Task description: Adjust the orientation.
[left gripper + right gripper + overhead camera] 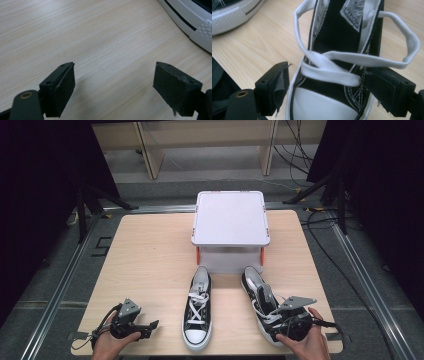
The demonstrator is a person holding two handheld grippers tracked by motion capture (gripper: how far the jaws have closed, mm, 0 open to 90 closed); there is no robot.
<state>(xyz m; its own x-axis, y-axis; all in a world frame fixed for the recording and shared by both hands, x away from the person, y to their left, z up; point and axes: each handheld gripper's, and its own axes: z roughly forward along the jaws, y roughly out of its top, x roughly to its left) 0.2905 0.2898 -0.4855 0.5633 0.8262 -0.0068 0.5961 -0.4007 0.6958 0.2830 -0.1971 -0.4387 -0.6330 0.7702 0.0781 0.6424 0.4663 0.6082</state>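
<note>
**Right jaws spread over the toe of the right-hand sneaker**

Right gripper (325, 92) at the table's near right corner, jaws wide apart astride the toe of a black canvas sneaker with white rubber toe cap and white flat laces (329, 82); pads not pressing on it, nothing clamped. Same sneaker (260, 302) lying near the front edge, toe toward the person, heel pointing toward the white lidded plastic box with orange clips (230, 217) at the far middle of the light wooden table (150, 250). Matching second sneaker (197, 312) beside it at the middle of the front edge. Left gripper (113, 87) low at the near left corner, jaws open, empty, over bare wood.

Likely trouble: loose lace loop (409, 45) lying just beside the right-hand pad, easily snagged on withdrawal and dragging the shoe askew. Closing here would probably catch canvas and lace together.

Woven grey tongue label (357, 13) visible, lettering too blurred to read.
</note>
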